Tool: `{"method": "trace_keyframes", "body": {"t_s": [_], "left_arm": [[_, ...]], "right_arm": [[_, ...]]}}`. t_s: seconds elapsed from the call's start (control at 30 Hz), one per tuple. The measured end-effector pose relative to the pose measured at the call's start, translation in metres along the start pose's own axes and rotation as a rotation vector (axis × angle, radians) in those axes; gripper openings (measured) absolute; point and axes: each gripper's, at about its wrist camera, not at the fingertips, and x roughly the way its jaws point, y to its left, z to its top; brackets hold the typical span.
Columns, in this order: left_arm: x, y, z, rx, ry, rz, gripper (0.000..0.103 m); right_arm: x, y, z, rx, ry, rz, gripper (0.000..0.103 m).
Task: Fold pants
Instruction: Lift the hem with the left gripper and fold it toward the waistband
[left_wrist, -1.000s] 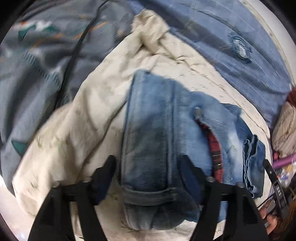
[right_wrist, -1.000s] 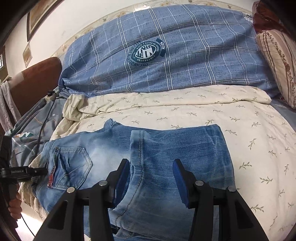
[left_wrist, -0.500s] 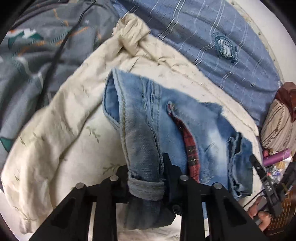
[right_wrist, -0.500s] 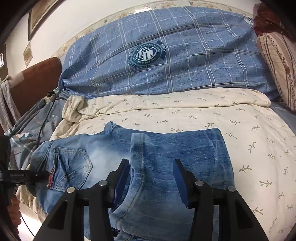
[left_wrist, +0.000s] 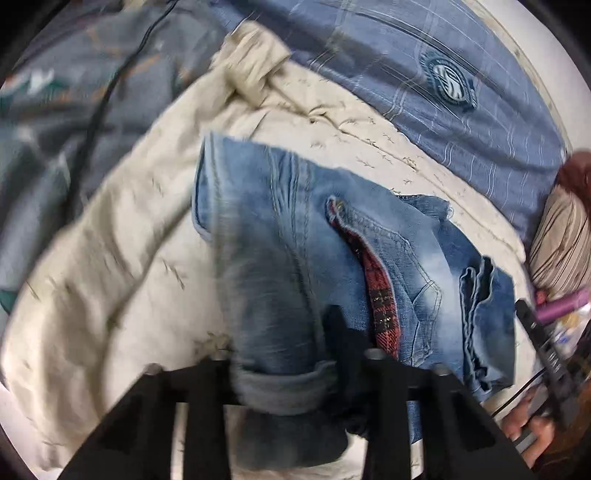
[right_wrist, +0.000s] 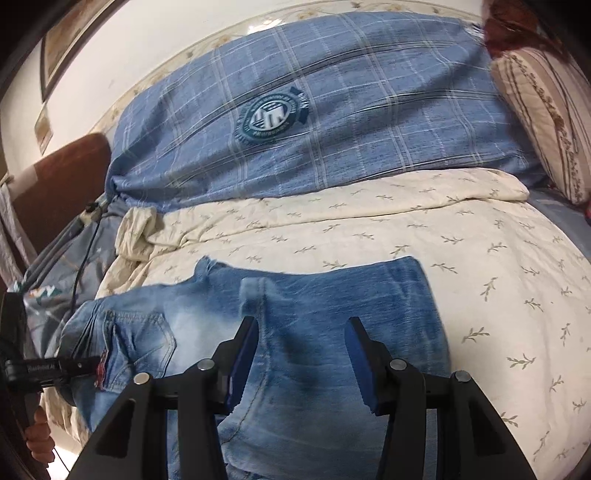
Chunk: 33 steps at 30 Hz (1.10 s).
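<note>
Jeans (left_wrist: 295, 251) lie across a cream bedspread (left_wrist: 122, 258) printed with small leaf sprigs, and they sit roughly in the middle of the bed. In the left wrist view the left gripper (left_wrist: 284, 373) has its jaws closed on a bunched, rolled edge of the denim, which bulges out between and below the black fingers (left_wrist: 343, 343). From that pinch the fabric rises in a ridge away from the camera, its far corner lifted off the bedspread. A strip of red plaid lining (left_wrist: 380, 306) shows along an opening beside the ridge, and a folded stack of denim edges lies further to the right. This view is blurred by motion.

In the right wrist view the right gripper (right_wrist: 301, 363) hovers over the folded leg portion of the jeans with its jaws wide apart, blue pads facing each other and nothing between them but the cloth below; whether the tips touch the denim I cannot tell. A back pocket (right_wrist: 147, 339) shows at the left of the garment, next to the left gripper seen from the side at the frame edge.

Behind the bedspread lies a blue checked quilt (right_wrist: 332, 129) bearing a round teal emblem (right_wrist: 271, 116). A striped pillow (right_wrist: 543, 122) leans at the right, a grey patterned blanket (left_wrist: 55, 129) with a black cable (left_wrist: 96, 110) across it lies at the left.
</note>
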Motion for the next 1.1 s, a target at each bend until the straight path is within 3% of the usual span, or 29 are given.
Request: {"method": "trace_keyframes", "body": {"t_s": [0.2, 0.47, 0.63, 0.8, 0.87, 0.97, 1.03, 1.1], "left_arm": [[-0.027, -0.016, -0.002, 0.051, -0.066, -0.003, 0.024], [-0.083, -0.131, -0.006, 0.359, -0.199, -0.066, 0.023], [-0.070, -0.226, -0.021, 0.583, -0.155, -0.119, 0.023], [-0.008, -0.315, -0.051, 0.748, -0.046, -0.158, 0.023], [0.024, -0.336, -0.063, 0.784, 0.015, -0.157, 0.025], [0.047, -0.345, -0.061, 0.713, 0.098, -0.217, 0.034], [0.036, -0.342, -0.056, 0.676, 0.087, -0.268, 0.040], [0.005, -0.334, -0.047, 0.659, 0.017, -0.342, 0.051]], "right_arm": [[-0.009, -0.027, 0.005, 0.077, -0.032, -0.037, 0.052], [-0.029, -0.086, 0.012, 0.198, -0.092, -0.112, 0.052], [-0.044, -0.126, 0.012, 0.303, -0.121, -0.153, 0.052], [-0.056, -0.150, 0.013, 0.372, -0.152, -0.176, 0.052], [-0.059, -0.157, 0.013, 0.399, -0.166, -0.183, 0.052], [-0.062, -0.171, 0.011, 0.445, -0.162, -0.186, 0.053], [-0.064, -0.177, 0.010, 0.468, -0.160, -0.182, 0.053], [-0.064, -0.176, 0.011, 0.458, -0.162, -0.187, 0.053]]}}
